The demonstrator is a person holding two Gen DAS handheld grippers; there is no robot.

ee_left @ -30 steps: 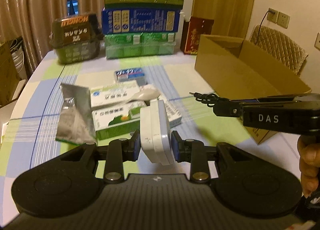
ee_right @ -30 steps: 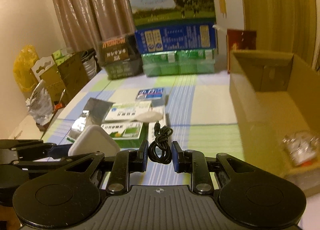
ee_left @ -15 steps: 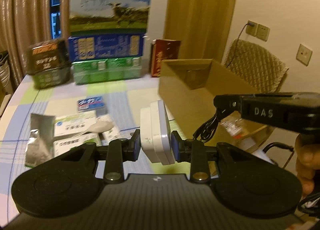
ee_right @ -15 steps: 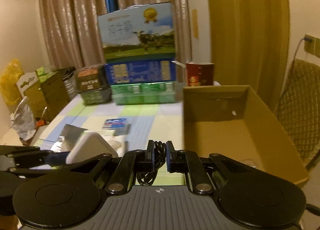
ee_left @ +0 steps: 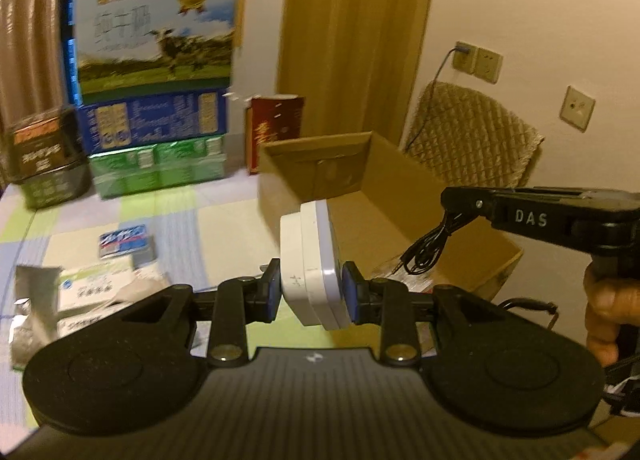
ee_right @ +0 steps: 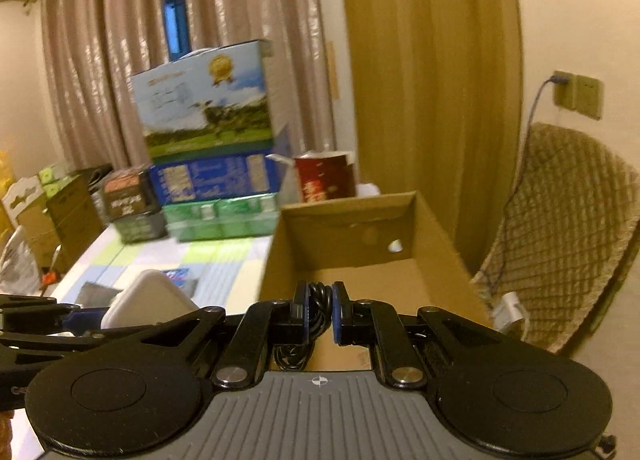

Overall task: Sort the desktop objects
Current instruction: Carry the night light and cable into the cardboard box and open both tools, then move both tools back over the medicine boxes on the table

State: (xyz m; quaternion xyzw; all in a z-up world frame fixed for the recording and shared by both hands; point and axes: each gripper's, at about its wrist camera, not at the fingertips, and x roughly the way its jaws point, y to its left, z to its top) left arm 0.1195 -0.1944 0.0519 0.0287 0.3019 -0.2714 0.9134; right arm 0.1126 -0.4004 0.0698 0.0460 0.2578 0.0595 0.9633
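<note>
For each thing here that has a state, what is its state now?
left gripper: shut on the white box.
white box: held, off the table.
right gripper: shut on the black cable.
black cable: held, dangling above the cardboard box.
cardboard box: open.

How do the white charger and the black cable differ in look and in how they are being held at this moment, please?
The white charger is a rigid, blocky slab; the black cable is a thin, limp coil. The charger stands upright in the left gripper; the cable dangles from the right gripper. Both are clamped and raised by the cardboard box.
</note>
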